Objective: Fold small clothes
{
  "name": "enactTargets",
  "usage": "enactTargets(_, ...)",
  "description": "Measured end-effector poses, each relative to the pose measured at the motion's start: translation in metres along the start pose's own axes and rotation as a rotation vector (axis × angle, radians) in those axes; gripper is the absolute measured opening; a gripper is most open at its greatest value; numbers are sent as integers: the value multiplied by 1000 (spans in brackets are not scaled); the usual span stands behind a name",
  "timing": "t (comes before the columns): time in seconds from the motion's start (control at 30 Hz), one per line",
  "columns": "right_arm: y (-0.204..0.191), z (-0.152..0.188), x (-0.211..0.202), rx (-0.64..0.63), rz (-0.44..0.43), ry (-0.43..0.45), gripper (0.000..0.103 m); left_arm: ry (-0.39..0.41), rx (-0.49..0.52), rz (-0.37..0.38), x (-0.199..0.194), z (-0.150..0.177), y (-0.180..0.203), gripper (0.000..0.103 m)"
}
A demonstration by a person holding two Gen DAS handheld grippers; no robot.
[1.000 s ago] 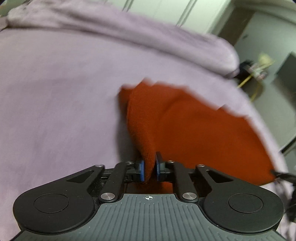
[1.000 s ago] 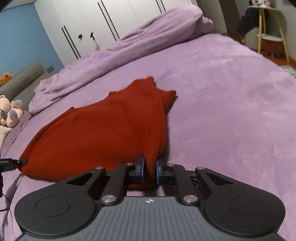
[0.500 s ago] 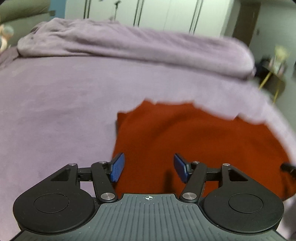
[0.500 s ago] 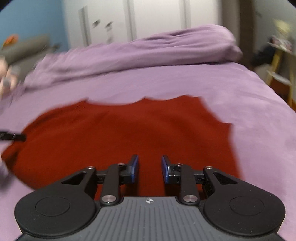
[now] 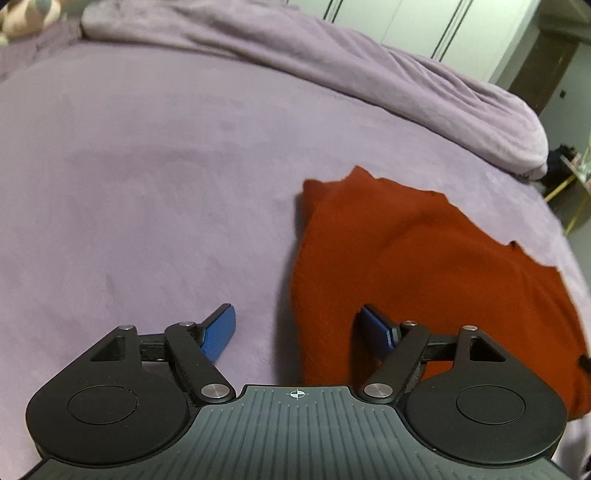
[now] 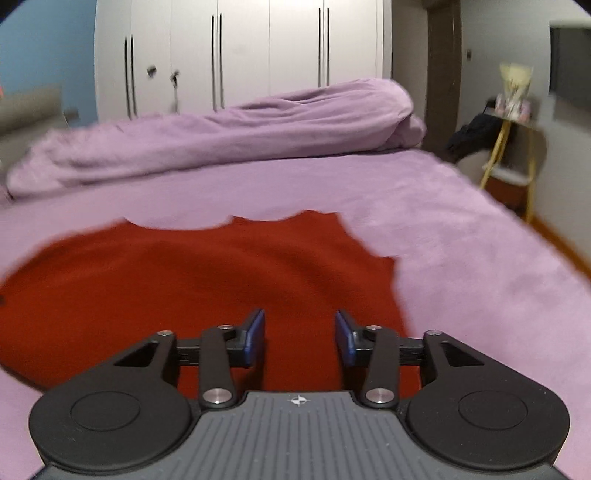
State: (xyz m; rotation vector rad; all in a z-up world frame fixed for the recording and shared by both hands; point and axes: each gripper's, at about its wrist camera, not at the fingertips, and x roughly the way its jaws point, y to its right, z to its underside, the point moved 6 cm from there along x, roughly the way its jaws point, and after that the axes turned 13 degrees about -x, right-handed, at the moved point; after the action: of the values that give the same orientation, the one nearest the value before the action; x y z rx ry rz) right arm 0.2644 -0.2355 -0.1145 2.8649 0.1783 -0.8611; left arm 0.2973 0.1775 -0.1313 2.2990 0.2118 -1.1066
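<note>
A red knit garment (image 5: 424,266) lies flat on the purple bedspread (image 5: 147,177). In the left wrist view it lies right of centre. My left gripper (image 5: 301,330) is open and empty, just above the garment's near left edge; its right finger is over the cloth, its left finger over bare bedspread. In the right wrist view the garment (image 6: 184,280) fills the middle and left. My right gripper (image 6: 300,334) is open and empty, just over the garment's near right part.
A rolled purple duvet (image 6: 221,140) lies across the far side of the bed (image 6: 480,236). White wardrobes (image 6: 240,55) stand behind it. A yellow-legged side table (image 6: 513,147) stands off the bed's right edge. A plush toy (image 5: 26,14) sits at the far left.
Both grippers were shut on the garment's edge one second ago. Both have let go and opened wide, and pulled back a little. The garment now lies flat.
</note>
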Motion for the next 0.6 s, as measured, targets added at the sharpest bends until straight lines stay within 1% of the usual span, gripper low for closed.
enactTargets(0.07,-14,-2,-2,59,-84,6,42,-23,-45,42,0,-1,-2,81)
enactTargets(0.1,-24,-3,-2,74,-117,-2,42,-35,-87,69,1,-4,-4,81)
enactTargets(0.17,-43,-3,-1,72,-162,-20,42,-52,-159,137,2,-7,-6,80)
enactTargets(0.23,-63,-4,3,49,-192,-35,41,-101,-241,208,11,-10,-9,74)
enactTargets(0.27,-72,-4,5,43,-199,-38,40,-109,-270,219,14,-11,-11,68)
enactTargets(0.3,-81,-5,5,40,-207,-40,37,-117,-291,232,18,-13,-12,66)
enactTargets(0.33,-89,-6,7,40,-218,-43,32,-128,-306,246,22,-14,-13,64)
enactTargets(0.37,-95,-7,9,41,-226,-47,29,-138,-326,258,28,-15,-14,61)
enactTargets(0.43,-109,-10,10,39,-237,-48,17,-151,-356,281,35,-18,-15,57)
enactTargets(0.5,-122,-12,9,30,-256,-51,13,-172,-392,307,42,-21,-14,51)
enactTargets(0.6,-139,-15,10,-10,-228,-41,11,-196,-423,329,54,-23,-10,46)
